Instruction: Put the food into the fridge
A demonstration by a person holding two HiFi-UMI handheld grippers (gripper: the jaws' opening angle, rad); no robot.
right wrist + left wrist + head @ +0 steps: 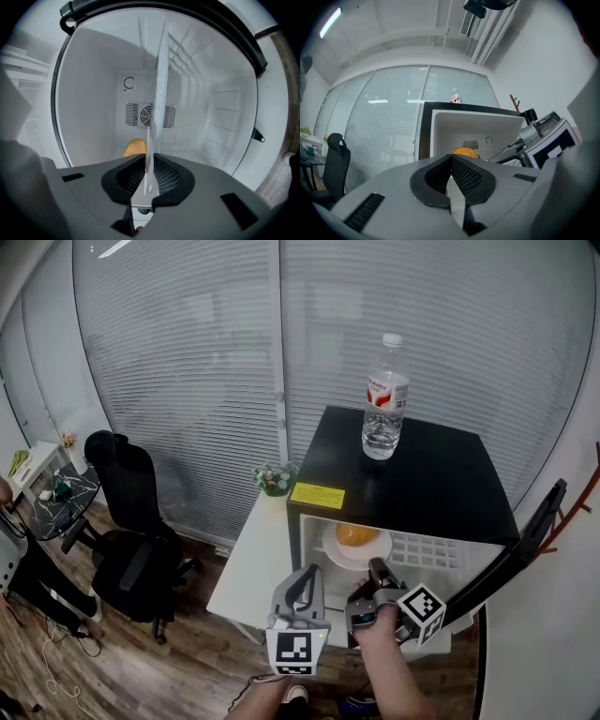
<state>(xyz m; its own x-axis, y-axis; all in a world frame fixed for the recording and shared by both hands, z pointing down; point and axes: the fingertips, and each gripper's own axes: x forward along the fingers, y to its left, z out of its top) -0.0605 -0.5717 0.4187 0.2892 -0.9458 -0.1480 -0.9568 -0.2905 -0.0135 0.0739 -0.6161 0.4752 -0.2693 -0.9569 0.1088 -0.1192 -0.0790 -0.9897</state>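
1. The right gripper [375, 568] reaches into the open fridge [403, 465]. Its jaws are closed on the near rim of a white plate [331, 555].
2. In the right gripper view, the right gripper [149, 161] has the thin plate [157, 108] running edge-on between its two dark pads. The pads press on it from both sides.
3. The food [356, 534], a rounded orange-yellow piece, sits on the plate inside the fridge, just beyond the right gripper's tips. In the right gripper view the food [135, 147] shows just left of the plate's edge, in front of the fridge's back wall [93, 93].
4. The left gripper [307, 573] is held outside the fridge, just in front of its opening and to the left of the right gripper. In the left gripper view, the left gripper [451, 159] has its pads meeting at the tips with nothing between them.
5. From the left gripper view the food [465, 152] lies straight ahead, past the closed tips, within the white fridge [459, 129] interior.
6. The plate occupies the left part of the fridge's shelf, with bare wire shelf [427, 549] to its right.
7. The fridge door [525, 540] stands swung open at the right.
8. A water bottle [384, 399] stands upright on the fridge's black top.
9. A white worktop [248, 559] stands against the fridge's left side.
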